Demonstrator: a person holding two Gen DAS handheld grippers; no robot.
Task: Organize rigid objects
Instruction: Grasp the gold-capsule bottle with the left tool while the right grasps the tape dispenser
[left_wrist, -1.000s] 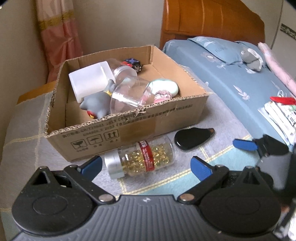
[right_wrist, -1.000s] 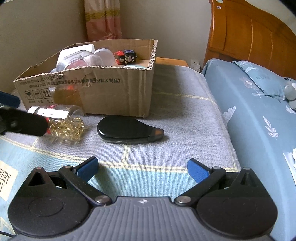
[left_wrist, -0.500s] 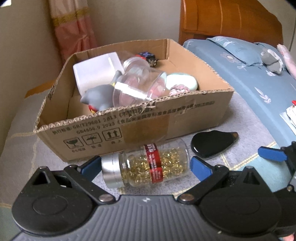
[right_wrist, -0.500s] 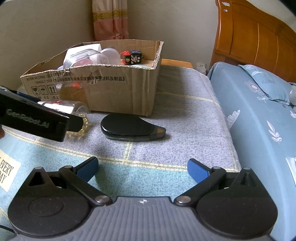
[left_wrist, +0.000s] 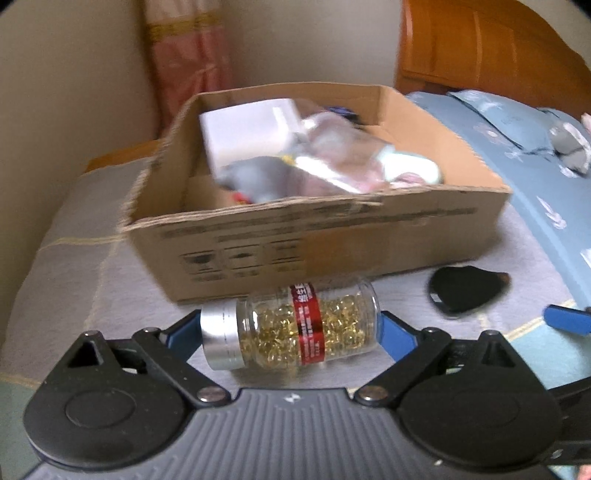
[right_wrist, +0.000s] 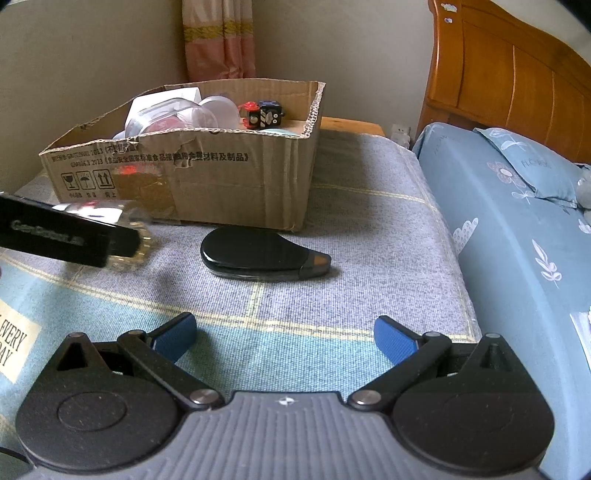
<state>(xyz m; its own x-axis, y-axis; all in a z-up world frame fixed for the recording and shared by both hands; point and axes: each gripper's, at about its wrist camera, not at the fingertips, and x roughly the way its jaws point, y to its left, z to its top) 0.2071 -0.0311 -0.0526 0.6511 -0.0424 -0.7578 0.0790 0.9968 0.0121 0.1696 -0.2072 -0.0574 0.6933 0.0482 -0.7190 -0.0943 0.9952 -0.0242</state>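
A clear bottle (left_wrist: 332, 325) of yellow capsules, with a silver cap and a red band, lies on its side on the blanket in front of the cardboard box (left_wrist: 332, 236). My left gripper (left_wrist: 288, 328) straddles it lengthwise. Its jaws are closing, one blue pad by the cap and one by the base, close to the bottle's ends without a clear press. In the right wrist view the left gripper's black finger (right_wrist: 66, 236) hides most of the bottle (right_wrist: 142, 240). A black teardrop case (right_wrist: 255, 254) lies ahead of my right gripper (right_wrist: 284, 338), which is open with nothing between its pads.
The box (right_wrist: 221, 184) holds a white container, clear cups, a grey toy and small dice-like toys. A bed with blue bedding (right_wrist: 517, 229) and a wooden headboard runs along the right. A wall and a pink curtain stand behind the box.
The left gripper has come down and forward around the bottle, and its pads have drawn in towards the bottle's ends. The right gripper has kept still.
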